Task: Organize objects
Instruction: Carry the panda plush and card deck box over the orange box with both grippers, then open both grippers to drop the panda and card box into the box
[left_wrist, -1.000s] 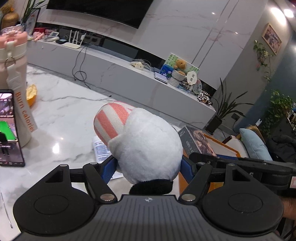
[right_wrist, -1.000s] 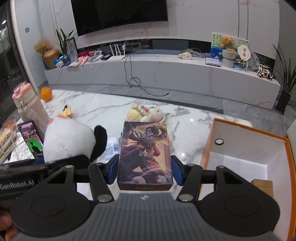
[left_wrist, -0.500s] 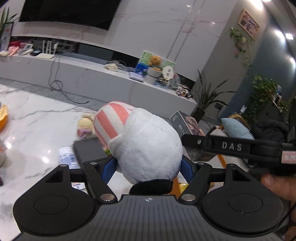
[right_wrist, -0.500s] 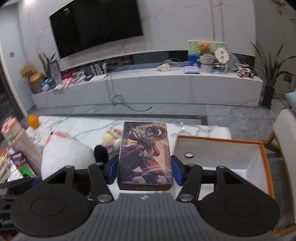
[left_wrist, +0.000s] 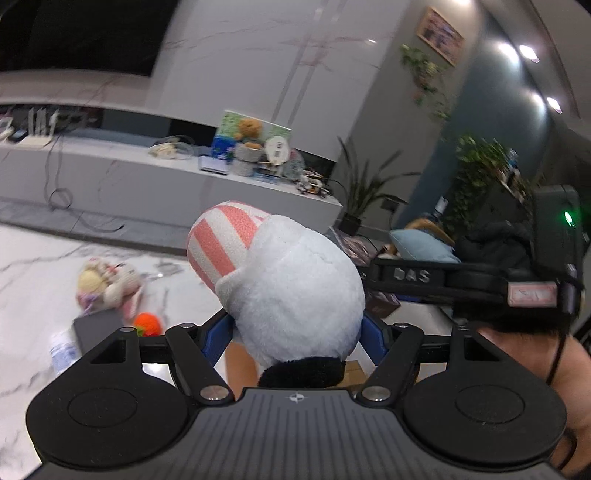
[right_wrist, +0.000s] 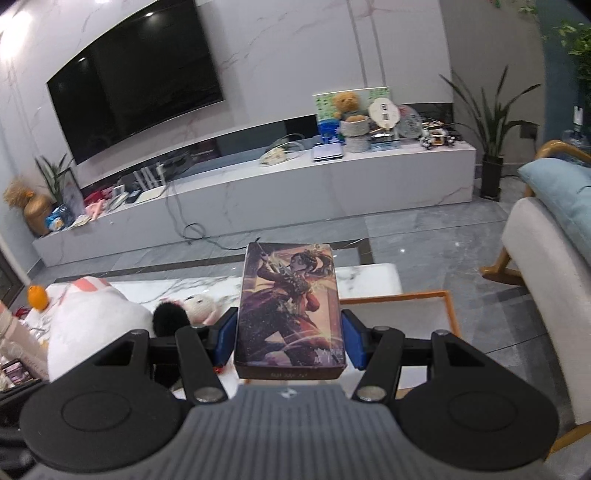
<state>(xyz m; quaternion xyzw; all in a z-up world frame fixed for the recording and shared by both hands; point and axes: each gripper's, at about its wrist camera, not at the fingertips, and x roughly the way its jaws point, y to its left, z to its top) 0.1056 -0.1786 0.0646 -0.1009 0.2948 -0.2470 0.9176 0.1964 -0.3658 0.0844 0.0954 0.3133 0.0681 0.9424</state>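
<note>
Left wrist view: the left gripper (left_wrist: 295, 332) is held up above the marble counter (left_wrist: 33, 266), its blue pads pinching a white plush toy (left_wrist: 291, 291) with a pink-and-white striped part and a black tuft nearest the camera; the picture is blurred. Beyond it on the counter lie a small pale plush doll (left_wrist: 105, 286), a little orange toy (left_wrist: 148, 324), a dark flat device (left_wrist: 96, 328) and a small bottle (left_wrist: 62, 350) near the left edge. At right the right gripper (left_wrist: 417, 277) crosses the frame sideways, a strip on it reading "DAS", a green light glowing on its housing and the person's right hand (left_wrist: 532, 354) beneath it; its pink label is too blurred to read. Right wrist view: the right gripper (right_wrist: 290, 332) is raised and level, its blue pads clamped on the long sides of a rectangular box (right_wrist: 290, 310) printed with a painted figure; the small print along the box's near edge cannot be read. Below lies an orange-rimmed white box (right_wrist: 448, 306) at the counter's far right corner, and at left the white plush toy (right_wrist: 92, 317) shows, with an orange fruit (right_wrist: 37, 296) beyond it.
</note>
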